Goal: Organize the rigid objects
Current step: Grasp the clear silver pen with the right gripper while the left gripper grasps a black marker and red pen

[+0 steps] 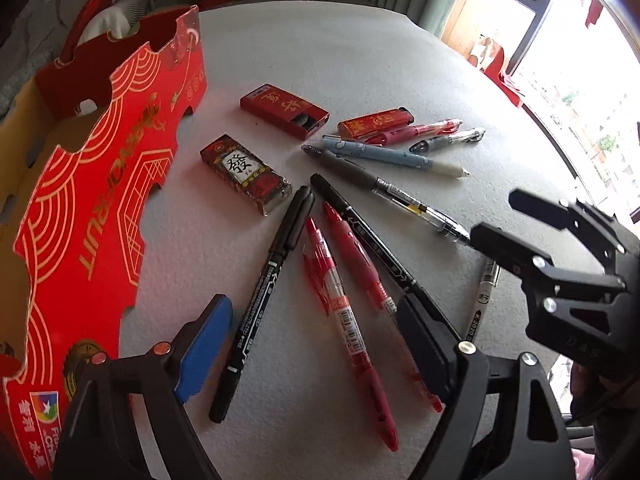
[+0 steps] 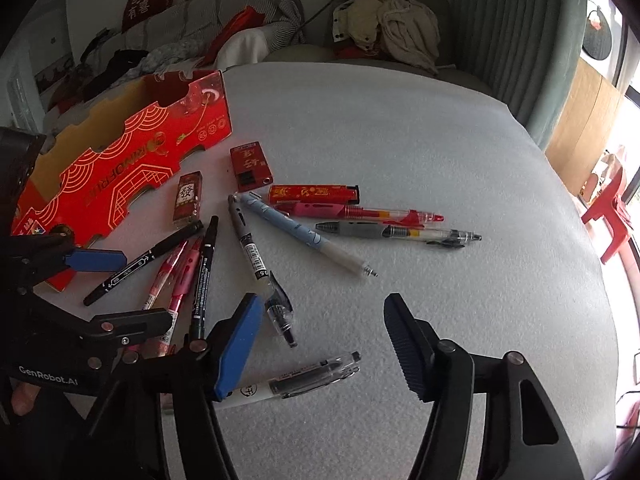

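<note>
Both jaws stand released, holding nothing. The left gripper [image 1: 316, 344] hovers over the black marker pen [image 1: 262, 300] and two red gel pens [image 1: 348, 312] on the grey felt table [image 1: 360, 80]. The right gripper [image 2: 324, 344] hangs above the white clear-capped pen [image 2: 296, 380]. The red cardboard box [image 1: 100, 184] sits at far left.

Red box [image 1: 100, 184] read "FRUIT"; lighter [image 1: 246, 172] bore "發"; white pen [image 1: 482, 300] — "K-2020"; left gripper [image 2: 120, 288] — "GenRobot.AI".
</note>
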`<state>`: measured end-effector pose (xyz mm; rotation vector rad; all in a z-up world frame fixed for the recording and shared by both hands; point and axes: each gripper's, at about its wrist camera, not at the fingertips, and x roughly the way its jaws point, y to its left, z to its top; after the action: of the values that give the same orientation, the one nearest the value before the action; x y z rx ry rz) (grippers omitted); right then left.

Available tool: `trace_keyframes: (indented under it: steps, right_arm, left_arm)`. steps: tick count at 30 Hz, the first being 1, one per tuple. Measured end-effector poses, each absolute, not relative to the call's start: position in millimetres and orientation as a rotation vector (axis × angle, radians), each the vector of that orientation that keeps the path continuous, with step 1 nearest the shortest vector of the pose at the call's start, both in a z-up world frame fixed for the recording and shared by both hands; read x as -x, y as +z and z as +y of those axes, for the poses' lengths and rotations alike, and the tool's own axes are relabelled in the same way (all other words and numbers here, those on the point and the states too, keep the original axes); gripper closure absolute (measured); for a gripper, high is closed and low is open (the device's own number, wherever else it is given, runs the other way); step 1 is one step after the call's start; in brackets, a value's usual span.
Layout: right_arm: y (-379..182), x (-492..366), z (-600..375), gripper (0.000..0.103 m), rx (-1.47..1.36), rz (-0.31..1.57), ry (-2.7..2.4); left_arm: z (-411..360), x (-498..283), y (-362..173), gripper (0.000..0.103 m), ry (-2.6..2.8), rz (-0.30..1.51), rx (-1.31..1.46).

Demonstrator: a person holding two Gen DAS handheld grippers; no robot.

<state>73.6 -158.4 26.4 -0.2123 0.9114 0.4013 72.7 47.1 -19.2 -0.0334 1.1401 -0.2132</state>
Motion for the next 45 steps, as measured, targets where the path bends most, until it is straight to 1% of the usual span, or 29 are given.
trace_keyframes:
  steps: [6, 9, 10, 13, 17, 20, 22, 23, 24, 26, 27, 43, 45]
  right_arm:
    - [17.7, -49.0, -171.3, 0.038, 0.024, 1.005, 0.317]
    - [9.2, -38.6, -168.8, 0.038, -0.044, 1.047, 0.303]
    - [8.8, -36.9, -165.8, 0.038, -0.034, 1.031, 0.282]
    - [7.2, -38.0, -158.8, 0.038, -0.017, 1.024, 0.237]
    - [4.0, -36.7, -144.0, 0.038, 0.069, 1.006, 0.183]
    - [2.5, -37.4, -137.7, 0.039, 0.102, 0.996, 0.164]
    - [2.4, -38.9, -135.9, 0.054, 0.108, 0.993, 0.171]
    - [3.1, -38.3, -133.9, 0.070, 0.118, 0.988, 0.184]
    - [4.1, -38.7, -132.7, 0.081, 0.125, 0.987, 0.192]
    - [4.9, -39.5, -133.6, 0.087, 0.122, 0.997, 0.204]
    - [5.5, -38.3, -134.7, 0.087, 0.116, 1.002, 0.208]
    - [5.2, -37.3, -138.6, 0.087, 0.089, 0.995, 0.231]
    - [5.2, -37.1, -139.0, 0.087, 0.087, 0.994, 0.231]
  left_arm:
    - [59.1, -79.0, -12.2, 0.017, -0.241, 1.116, -0.011]
    - [59.6, -83.9, -13.2, 0.017, -0.230, 1.123, -0.079]
    - [60.5, -85.3, -16.5, 0.017, -0.223, 1.129, -0.105]
    - [67.1, -88.3, -20.8, 0.017, -0.266, 1.140, -0.065]
    - [57.8, -84.4, -25.4, 0.016, -0.280, 1.123, -0.175]
    - [57.5, -81.6, -25.7, 0.017, -0.296, 1.121, -0.170]
    - [58.3, -78.8, -24.3, 0.026, -0.302, 1.110, -0.168]
    - [57.9, -73.4, -21.5, 0.044, -0.322, 1.101, -0.172]
    - [57.2, -69.3, -19.1, 0.069, -0.336, 1.097, -0.180]
    - [58.9, -63.8, -16.6, 0.083, -0.372, 1.113, -0.165]
    - [60.4, -61.7, -15.9, 0.087, -0.380, 1.111, -0.164]
    - [85.3, -56.9, -6.7, 0.085, -0.329, 1.123, -0.076]
    - [87.9, -56.4, -4.5, 0.088, -0.338, 1.122, -0.050]
